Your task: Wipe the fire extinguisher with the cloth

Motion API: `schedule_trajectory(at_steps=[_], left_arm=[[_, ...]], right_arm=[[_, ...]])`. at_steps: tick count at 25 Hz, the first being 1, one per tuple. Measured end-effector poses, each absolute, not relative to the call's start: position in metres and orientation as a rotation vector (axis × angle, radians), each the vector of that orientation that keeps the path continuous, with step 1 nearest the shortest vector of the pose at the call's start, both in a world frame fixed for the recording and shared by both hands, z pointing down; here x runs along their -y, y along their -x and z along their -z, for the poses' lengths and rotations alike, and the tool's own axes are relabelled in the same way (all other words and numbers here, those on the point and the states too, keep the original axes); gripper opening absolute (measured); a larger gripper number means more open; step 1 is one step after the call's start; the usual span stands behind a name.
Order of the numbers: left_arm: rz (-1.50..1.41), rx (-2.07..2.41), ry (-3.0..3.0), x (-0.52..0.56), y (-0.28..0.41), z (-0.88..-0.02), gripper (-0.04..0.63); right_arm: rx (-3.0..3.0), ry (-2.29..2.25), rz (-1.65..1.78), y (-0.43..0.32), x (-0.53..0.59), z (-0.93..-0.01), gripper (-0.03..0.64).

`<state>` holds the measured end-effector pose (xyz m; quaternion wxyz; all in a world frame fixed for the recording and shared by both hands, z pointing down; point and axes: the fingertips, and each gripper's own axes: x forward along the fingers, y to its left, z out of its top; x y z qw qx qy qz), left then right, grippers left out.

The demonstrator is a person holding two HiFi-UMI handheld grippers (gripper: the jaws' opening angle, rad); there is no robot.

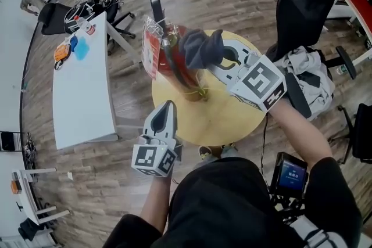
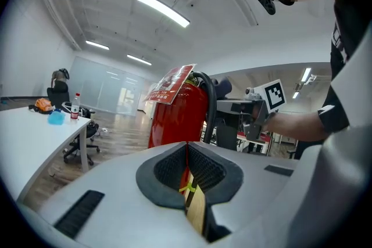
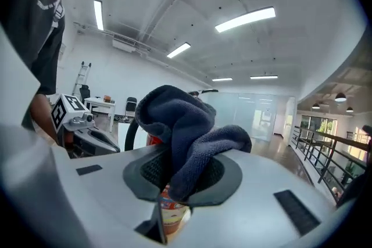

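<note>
A red fire extinguisher with a black handle, a hose and a hanging tag stands on the round yellow table. My right gripper is shut on a dark blue-grey cloth, and the bunched cloth presses against the upper right side of the cylinder. In the right gripper view the cloth fills the shut jaws and hides most of the extinguisher. My left gripper hovers near the table's front edge, shut and empty, pointing at the extinguisher.
A long white desk with a bottle and small blue and orange items stands to the left. A black office chair and a chair draped with clothes stand to the right. Wooden floor surrounds the table.
</note>
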<state>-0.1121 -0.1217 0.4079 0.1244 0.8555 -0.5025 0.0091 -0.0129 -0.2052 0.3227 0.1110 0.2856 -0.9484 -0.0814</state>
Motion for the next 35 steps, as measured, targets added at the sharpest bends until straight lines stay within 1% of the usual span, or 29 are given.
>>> schedule_trajectory(at_steps=[6,10,12,18,25,35], left_arm=[[-0.040,1.456,-2.493,0.120,0.111,-0.412,0.025],[-0.043,1.442,-2.488,0.118,0.109,-0.416,0.024],[-0.032,1.438,-2.489,0.117,0.107,-0.416,0.025],[0.008,1.409,-2.508,0.116,0.093,-0.411,0.025],[0.022,1.368,-2.555,0.116,0.073,-0.401,0.025],[0.030,1.373,-2.571,0.115,0.072,-0.395,0.025]], right_arm=[[2.596,-0.772,-0.021,0.011,0.208,-0.446,0.080],[2.490,-0.604,-0.088,0.020,0.166,-0.503,0.080],[2.525,-0.623,-0.123,0.017,0.147,-0.500,0.080],[2.702,-0.770,-0.158,-0.001,0.115,-0.449,0.080],[2.786,-0.983,-0.102,-0.029,0.127,-0.403,0.080],[2.779,-1.114,-0.071,-0.051,0.138,-0.390,0.080]])
